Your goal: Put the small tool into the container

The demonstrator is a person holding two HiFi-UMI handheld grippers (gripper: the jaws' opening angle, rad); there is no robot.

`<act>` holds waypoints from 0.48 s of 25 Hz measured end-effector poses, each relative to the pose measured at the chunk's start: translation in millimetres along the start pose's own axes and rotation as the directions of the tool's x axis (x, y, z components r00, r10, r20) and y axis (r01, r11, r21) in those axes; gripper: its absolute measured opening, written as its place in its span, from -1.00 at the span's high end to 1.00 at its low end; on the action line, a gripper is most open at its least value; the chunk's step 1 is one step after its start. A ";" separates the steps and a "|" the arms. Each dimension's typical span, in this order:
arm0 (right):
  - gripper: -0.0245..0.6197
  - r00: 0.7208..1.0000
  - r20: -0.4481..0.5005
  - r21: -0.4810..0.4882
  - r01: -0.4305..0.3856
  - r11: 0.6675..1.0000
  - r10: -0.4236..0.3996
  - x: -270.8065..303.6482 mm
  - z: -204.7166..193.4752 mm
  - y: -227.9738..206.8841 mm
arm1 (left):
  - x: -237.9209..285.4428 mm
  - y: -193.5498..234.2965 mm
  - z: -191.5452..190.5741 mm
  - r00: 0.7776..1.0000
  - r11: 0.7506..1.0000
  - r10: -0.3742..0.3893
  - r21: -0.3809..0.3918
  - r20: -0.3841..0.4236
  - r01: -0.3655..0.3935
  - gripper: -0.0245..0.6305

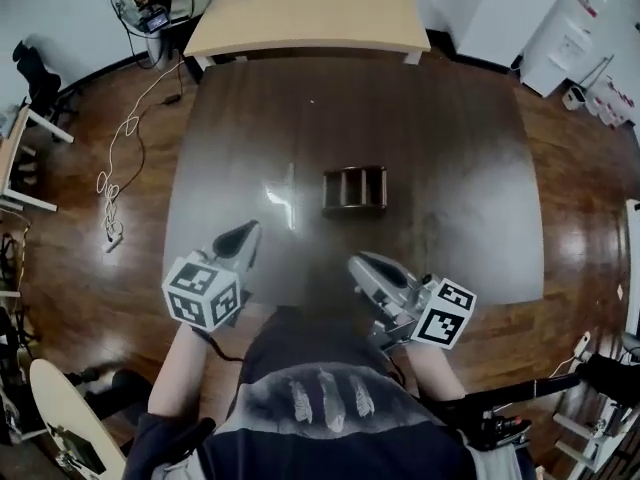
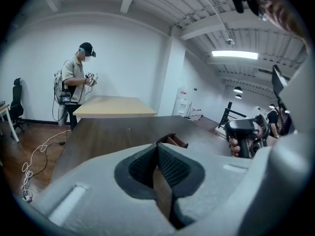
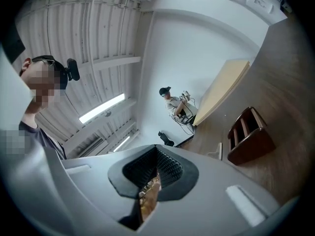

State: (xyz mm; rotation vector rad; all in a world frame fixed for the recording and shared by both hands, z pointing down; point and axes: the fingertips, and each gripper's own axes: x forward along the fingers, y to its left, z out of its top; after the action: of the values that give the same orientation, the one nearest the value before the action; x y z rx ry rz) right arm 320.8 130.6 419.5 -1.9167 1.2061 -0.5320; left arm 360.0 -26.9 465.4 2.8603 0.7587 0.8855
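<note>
dark table (image 1: 440, 138) has the tool (image 1: 283, 200) lying flat just left of the container (image 1: 354, 189), not in it. left gripper (image 1: 246, 232) and right gripper (image 1: 357, 263) both pressed together, empty. pickup and drop-in not yet done.

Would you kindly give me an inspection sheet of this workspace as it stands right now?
Surface: dark table, glossy, with glare by the tool.
Job's things: small tool lies on the table left of the container, not in it.
Clutter: nothing seen on the dark table.
Grippers: left gripper and right gripper both shut, nothing between the jaws, at the table's near edge.
Cables: white cable on the floor, left of the table.
Surroundings: light-wood table beyond; another person beside it.
</note>
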 end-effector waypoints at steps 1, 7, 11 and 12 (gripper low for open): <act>0.92 1.000 -0.013 0.005 -0.003 1.000 0.003 4.5 -0.6 -2.2 | 2.4 9.5 -4.3 1.000 1.000 0.015 -0.009 -0.018 -0.015 0.92; 0.92 0.999 -0.047 -0.014 0.013 1.000 -0.013 17.5 -1.4 -10.3 | 40.3 50.9 -41.4 0.992 0.998 -0.008 -0.070 -0.129 -0.001 0.22; 0.92 0.996 -0.068 -0.056 0.061 0.997 -0.065 24.1 2.9 -8.9 | 77.6 84.7 -66.8 0.983 0.985 -0.026 -0.175 -0.183 -0.007 -0.05; 0.92 0.994 -0.073 -0.061 0.076 0.995 -0.080 25.6 3.8 -9.4 | 87.1 91.7 -71.7 0.980 0.981 -0.033 -0.194 -0.196 -0.005 -0.07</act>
State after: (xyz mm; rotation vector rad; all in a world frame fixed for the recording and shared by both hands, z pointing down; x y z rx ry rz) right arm 340.4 111.5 423.2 -2.0155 1.2095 -0.6219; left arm 423.7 -73.1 587.7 2.6223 0.6663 1.1866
